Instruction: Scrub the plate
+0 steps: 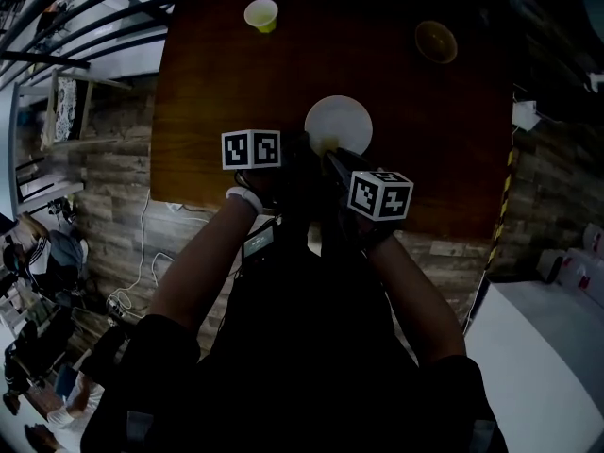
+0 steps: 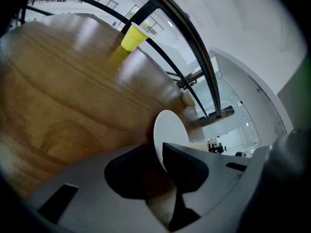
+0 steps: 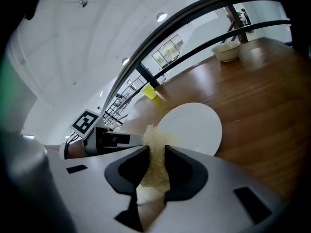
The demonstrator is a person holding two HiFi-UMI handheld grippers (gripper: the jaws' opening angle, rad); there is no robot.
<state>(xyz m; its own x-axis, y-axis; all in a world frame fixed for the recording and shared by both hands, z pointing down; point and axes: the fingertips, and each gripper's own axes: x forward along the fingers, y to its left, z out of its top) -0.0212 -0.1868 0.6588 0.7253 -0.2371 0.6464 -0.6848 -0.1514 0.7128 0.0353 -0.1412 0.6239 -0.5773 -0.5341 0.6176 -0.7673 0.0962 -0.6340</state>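
White plate (image 1: 338, 121), rim clamped in left gripper (image 2: 159, 152); right gripper (image 3: 156, 152) grips pale sponge (image 3: 154, 139) at its edge. Brown wooden table (image 1: 208, 83) carries cup (image 1: 261, 14), bowl (image 1: 435, 41).

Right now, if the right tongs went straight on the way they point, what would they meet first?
Probably the white plate, directly ahead of the sponge they grip; the gap is unclear.
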